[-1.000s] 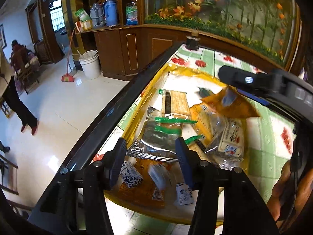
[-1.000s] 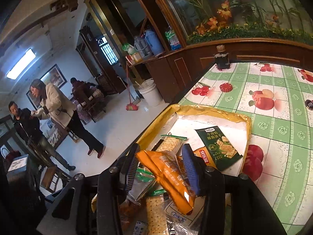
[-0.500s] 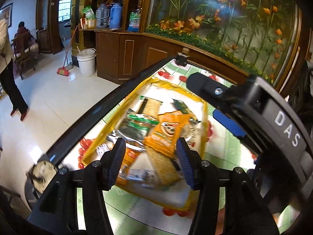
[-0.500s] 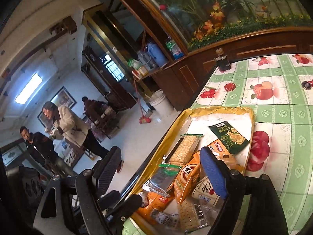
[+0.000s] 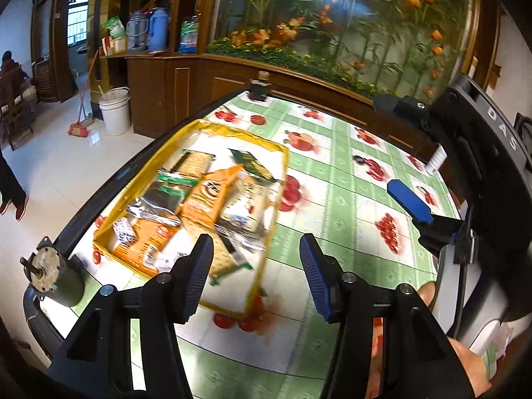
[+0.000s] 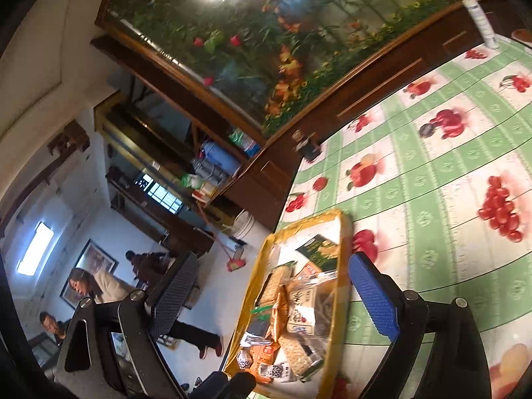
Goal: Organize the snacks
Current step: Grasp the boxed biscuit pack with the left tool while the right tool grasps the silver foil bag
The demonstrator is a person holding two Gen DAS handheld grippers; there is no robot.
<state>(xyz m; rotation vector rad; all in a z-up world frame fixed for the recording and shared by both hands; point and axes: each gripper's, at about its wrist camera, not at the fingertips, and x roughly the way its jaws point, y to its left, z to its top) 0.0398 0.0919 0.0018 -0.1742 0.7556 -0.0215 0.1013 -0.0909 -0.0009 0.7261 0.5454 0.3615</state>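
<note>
Lying heaped in the yellow-rimmed tray, the snack packets sit at the counter's left edge, beside the drop to the floor. An orange packet rests on top of the pile, slanted across silver-and-green packets and cracker sleeves; a dark green packet lies flat at the far end, where bare tray floor remains. Judgement: the goods are gathered in one container but not yet sorted, the overlap suggesting they were dropped rather than laid.

Left hand-held gripper: jaws parted, nothing between them, held above the tray's near right corner and the fruit-print cloth.

Right hand-held gripper: jaws have just been opening and stand wide, empty, the tray visible through the gap; the view is rolled, with the gripper held clear above the counter.

Judgement: both grippers stand off from the pile, consistent with a release completed and a fresh pick pending.

Other items: a small motor at the counter's near corner, a dark jar at the far edge, neither touching the tray.
</note>
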